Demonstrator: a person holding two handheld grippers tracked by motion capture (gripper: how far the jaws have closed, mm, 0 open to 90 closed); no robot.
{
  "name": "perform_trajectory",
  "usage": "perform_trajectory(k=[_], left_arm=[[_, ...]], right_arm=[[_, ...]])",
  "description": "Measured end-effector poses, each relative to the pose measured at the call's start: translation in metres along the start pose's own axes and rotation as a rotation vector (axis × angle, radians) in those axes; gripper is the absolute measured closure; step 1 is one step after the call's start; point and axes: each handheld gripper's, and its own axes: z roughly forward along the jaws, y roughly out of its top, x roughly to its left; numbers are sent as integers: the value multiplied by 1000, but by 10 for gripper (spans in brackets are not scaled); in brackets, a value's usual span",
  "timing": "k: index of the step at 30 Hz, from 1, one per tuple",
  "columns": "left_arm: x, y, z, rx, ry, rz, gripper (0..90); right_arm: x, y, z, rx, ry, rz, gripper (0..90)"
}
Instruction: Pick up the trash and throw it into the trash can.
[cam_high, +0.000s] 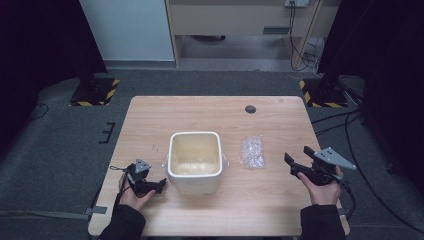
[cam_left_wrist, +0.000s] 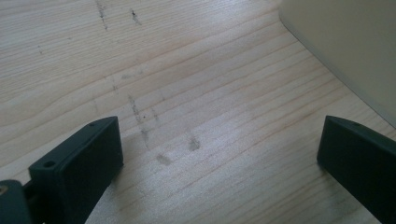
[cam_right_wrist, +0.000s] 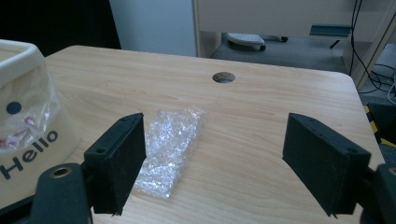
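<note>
- Step in hand, as judged: the approach. The right gripper (cam_high: 301, 161) hovered with jaws wide apart and empty, aimed at the bubble-wrap piece (cam_high: 252, 152), which lay flat on the table (cam_high: 200, 112) just right of the cream container (cam_high: 195, 161).
- The left gripper (cam_high: 159, 184) sat low beside the container's left wall, jaws likewise spread and holding nothing.
- Next move, probably: lower the right jaws over the thin wrap and pinch it.
- The right gripper view showed "Hello" lettering (cam_right_wrist: 29, 158) on the container; the high view showed its interior.
</note>
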Motion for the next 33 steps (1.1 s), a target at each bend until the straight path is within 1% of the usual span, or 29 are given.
perform_trajectory(k=[2,3,4,5,8,10,13,14,15,17,23,26,30,33], left_arm=[[0,0,0,-1,0,0,0],[0,0,0,-1,0,-1,0],[0,0,0,-1,1,-1,0],[0,0,0,-1,1,-1,0],[0,0,0,-1,0,0,0],[0,0,0,-1,0,0,0],[0,0,0,0,0,0,0],[0,0,0,0,0,0,0],[0,0,0,0,0,0,0],[0,0,0,0,0,0,0],[0,0,0,0,-1,0,0],[0,0,0,0,0,0,0],[0,0,0,0,0,0,0],[0,0,0,-1,0,0,0]], right_arm=[[2,6,4,-8,9,-1,215],[2,6,4,-8,9,-1,215],[3,12,9,-15,16,-1,213],[3,12,9,-15,16,-1,213],[5,20,16,-27,21,0,213],[7,27,24,-36,32,1,215],[9,30,31,-41,41,3,217],[9,30,31,-41,41,3,217],[10,30,33,-42,52,14,219],[12,29,39,-38,64,20,222],[16,23,56,-25,44,10,234],[20,18,62,-14,23,-13,242],[21,16,65,-21,19,-4,245],[23,13,70,-19,11,-10,245]])
